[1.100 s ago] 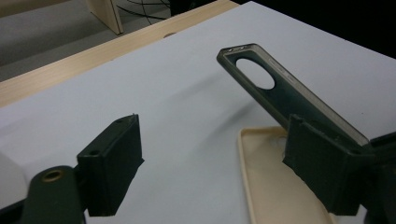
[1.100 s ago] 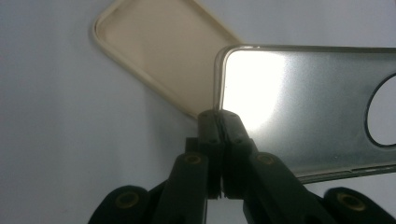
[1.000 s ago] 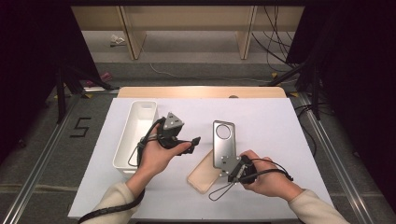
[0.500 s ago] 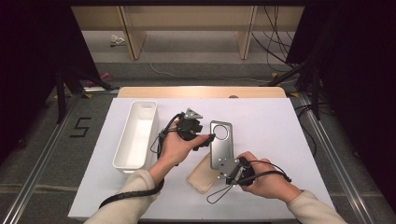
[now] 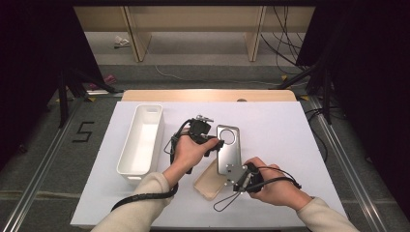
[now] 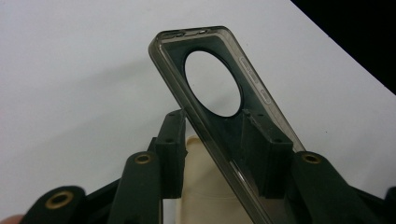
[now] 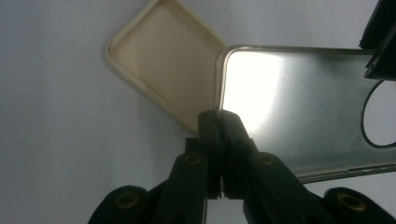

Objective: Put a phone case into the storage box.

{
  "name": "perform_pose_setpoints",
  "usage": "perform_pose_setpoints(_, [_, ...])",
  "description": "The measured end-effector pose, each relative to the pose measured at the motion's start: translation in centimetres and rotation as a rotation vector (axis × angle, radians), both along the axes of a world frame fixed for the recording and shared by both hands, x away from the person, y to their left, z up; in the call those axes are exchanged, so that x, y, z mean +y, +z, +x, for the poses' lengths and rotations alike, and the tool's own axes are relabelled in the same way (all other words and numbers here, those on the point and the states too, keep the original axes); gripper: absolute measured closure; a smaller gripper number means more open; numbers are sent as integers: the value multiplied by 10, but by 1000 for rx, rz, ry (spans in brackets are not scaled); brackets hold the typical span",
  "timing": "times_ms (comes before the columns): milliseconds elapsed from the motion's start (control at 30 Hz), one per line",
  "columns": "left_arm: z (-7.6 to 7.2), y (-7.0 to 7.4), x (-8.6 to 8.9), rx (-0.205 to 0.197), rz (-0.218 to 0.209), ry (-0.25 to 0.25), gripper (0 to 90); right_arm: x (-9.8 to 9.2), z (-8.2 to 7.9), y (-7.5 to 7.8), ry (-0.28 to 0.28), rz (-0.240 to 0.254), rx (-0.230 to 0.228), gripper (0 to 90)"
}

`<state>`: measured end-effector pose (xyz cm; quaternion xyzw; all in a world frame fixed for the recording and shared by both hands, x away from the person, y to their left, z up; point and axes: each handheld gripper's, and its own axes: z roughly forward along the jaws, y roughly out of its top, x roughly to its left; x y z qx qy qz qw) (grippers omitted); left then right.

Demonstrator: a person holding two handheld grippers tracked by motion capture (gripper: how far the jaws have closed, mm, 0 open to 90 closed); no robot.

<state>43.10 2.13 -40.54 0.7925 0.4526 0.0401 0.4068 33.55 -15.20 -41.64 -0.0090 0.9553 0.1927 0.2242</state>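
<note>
Your right gripper (image 5: 240, 178) is pinched shut on the near corner of the grey case (image 5: 227, 149); in the right gripper view the jaws are pressed together on its rim (image 7: 219, 122). Your left gripper (image 5: 213, 143) has just been closing with the case's camera-hole end between its jaws, one pad outside the left wall (image 6: 172, 140), the other inside the shell (image 6: 259, 144); I cannot tell whether they press yet. Finish that squeeze squarely on the side wall, below the round hole, and keep the right pinch still so the case doesn't twist.

The case is over the white mat (image 5: 285, 135), its near end over the beige case (image 5: 209, 180), right of the white bin (image 5: 141, 145). Its long axis runs away from you, hole end far, hollow side up.
</note>
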Motion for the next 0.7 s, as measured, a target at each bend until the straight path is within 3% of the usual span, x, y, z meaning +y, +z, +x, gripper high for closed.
perform_pose_setpoints(167, [0,-3,0,15,-20,1,646,2,-2,0,8,0,4,888])
perform_pose_setpoints(433, [-2,2,0,33,-88,17,743,3,1,-5,-2,-15,24,889])
perform_pose_setpoints(700, [-10,11,-6,1,-140,-26,823,3,5,-13,-18,-28,35,886])
